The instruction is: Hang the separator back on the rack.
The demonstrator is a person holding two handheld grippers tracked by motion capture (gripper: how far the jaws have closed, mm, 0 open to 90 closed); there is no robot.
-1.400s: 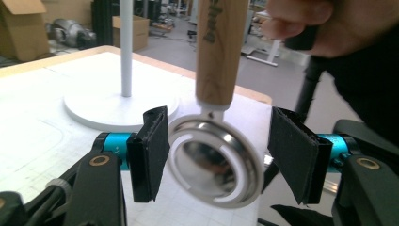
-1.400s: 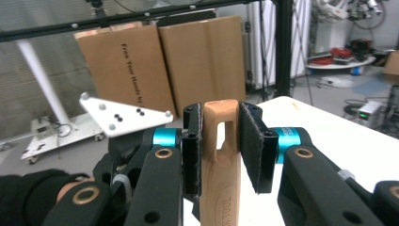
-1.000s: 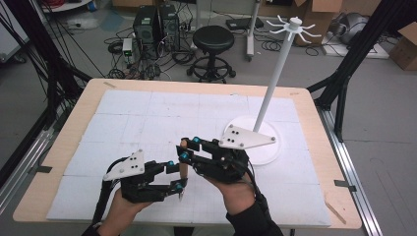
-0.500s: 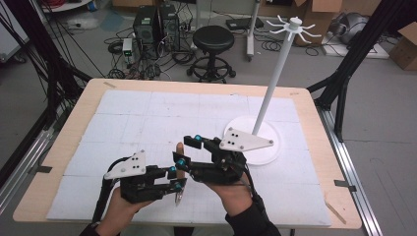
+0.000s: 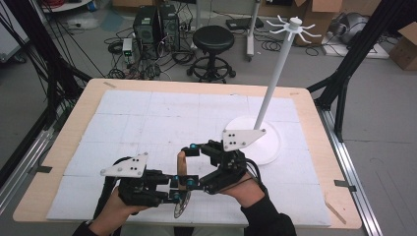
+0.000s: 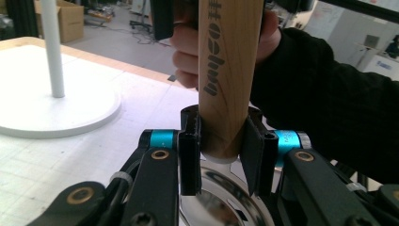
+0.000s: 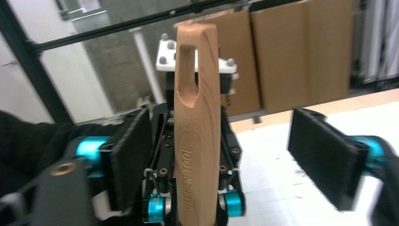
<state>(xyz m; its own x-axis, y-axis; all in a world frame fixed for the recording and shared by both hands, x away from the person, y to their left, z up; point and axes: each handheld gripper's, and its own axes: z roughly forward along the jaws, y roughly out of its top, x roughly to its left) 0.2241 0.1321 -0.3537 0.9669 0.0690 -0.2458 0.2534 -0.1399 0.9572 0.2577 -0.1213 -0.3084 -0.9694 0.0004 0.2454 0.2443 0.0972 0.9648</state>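
The left gripper (image 5: 178, 189) clamps a wooden-handled pizza cutter (image 5: 181, 169) upright above the surface (image 5: 147, 113), handle up, metal wheel (image 5: 181, 205) down. The right gripper (image 5: 189, 164) stands apart around the handle.

A white stand (image 5: 255, 140) with a hooked pole (image 5: 278, 69) sits on the table's (image 5: 314, 147) right side, while beyond the table a black stool (image 5: 213, 39), computer towers (image 5: 152, 24) and cardboard boxes (image 5: 405, 46) occupy the floor.
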